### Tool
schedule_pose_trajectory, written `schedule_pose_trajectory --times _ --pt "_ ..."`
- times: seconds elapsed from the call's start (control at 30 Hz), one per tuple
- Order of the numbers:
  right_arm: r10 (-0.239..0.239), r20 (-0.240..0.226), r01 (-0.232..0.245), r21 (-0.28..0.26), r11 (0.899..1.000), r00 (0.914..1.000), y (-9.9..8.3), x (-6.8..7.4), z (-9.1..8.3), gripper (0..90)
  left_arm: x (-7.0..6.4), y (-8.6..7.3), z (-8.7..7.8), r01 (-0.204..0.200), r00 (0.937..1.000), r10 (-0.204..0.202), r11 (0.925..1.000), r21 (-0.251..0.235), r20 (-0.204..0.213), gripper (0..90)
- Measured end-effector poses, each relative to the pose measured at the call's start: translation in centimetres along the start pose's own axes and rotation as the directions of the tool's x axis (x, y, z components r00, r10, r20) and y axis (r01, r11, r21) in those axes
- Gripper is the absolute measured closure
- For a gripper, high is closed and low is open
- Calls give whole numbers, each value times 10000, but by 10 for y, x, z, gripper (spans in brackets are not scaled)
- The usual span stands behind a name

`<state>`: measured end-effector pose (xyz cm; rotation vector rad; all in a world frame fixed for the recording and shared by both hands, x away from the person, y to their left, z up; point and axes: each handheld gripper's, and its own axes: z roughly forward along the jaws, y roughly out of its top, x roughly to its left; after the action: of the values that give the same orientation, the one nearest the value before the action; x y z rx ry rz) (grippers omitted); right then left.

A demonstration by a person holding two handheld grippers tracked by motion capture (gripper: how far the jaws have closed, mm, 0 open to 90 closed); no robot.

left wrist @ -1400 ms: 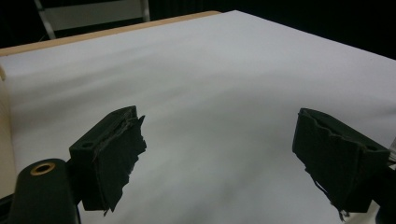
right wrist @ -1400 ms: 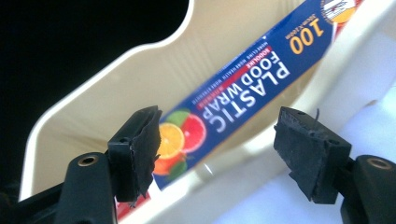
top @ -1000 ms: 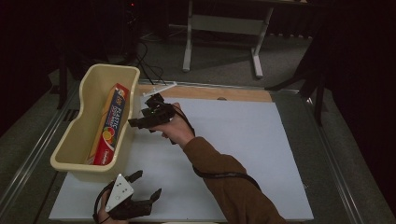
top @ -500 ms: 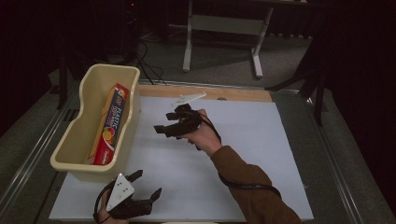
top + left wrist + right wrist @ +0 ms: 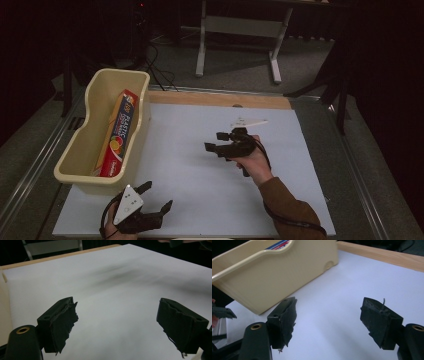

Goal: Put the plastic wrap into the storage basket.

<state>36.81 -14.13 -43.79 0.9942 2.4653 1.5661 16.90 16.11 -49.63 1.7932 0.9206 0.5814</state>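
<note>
Right gripper (image 5: 212,143): fingers (image 5: 284,320) spread apart, nothing between them, held above the white table (image 5: 200,175) at mid-depth, right of centre. The fingers point left toward the cream plastic bin (image 5: 142,105), whose side wall sits ahead in the right gripper view, so this gripper appears to be the working one.

Left gripper (image 5: 155,200): fingers (image 5: 62,322) likewise parted and empty, low at the near edge of the table, just beside the bin's near end; judged to be parked clear.

The box of plastic wrap (image 5: 117,134) lies lengthwise inside the bin, leaning against its right wall, untouched by either gripper. The placement suits long-item storage.
</note>
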Motion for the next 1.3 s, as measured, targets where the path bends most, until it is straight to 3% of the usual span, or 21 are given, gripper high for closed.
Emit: schedule_pose_trajectory --times 0.2,0.23,0.4,0.53,0.63,0.8,1.07,1.3 --pt "255 306 -249 -214 9995 9992 -18 -10 -26 282 2 0 0 49 10000 -49 10000 -15 -74 157" --pt "220 648 -205 -238 9995 9977 -29 -14 -40 282 2 0 0 71 9999 -71 10000 -16 -94 157" --pt "-182 1413 218 -240 9995 9898 -48 -18 -68 281 4 0 0 67 9998 -66 10000 35 -198 157" --pt "-862 2257 916 -133 9957 9704 -66 -22 -88 269 5 0 0 45 9996 -43 10000 82 -282 157" --pt "-772 2546 848 -192 9962 9640 -80 -27 -101 249 6 0 1 4 9994 1 9999 130 -356 157" --pt "-181 2917 349 -524 9980 9563 -105 -36 -116 201 8 1 2 -16 9990 23 9999 163 -439 157" --pt "-35 3508 264 -605 9978 9365 -128 -37 -134 140 8 2 3 -216 9977 237 9992 337 -634 157" --pt "-591 4135 818 -375 9959 9086 -142 -29 -149 134 9 1 4 -232 9970 258 9991 367 -725 156"
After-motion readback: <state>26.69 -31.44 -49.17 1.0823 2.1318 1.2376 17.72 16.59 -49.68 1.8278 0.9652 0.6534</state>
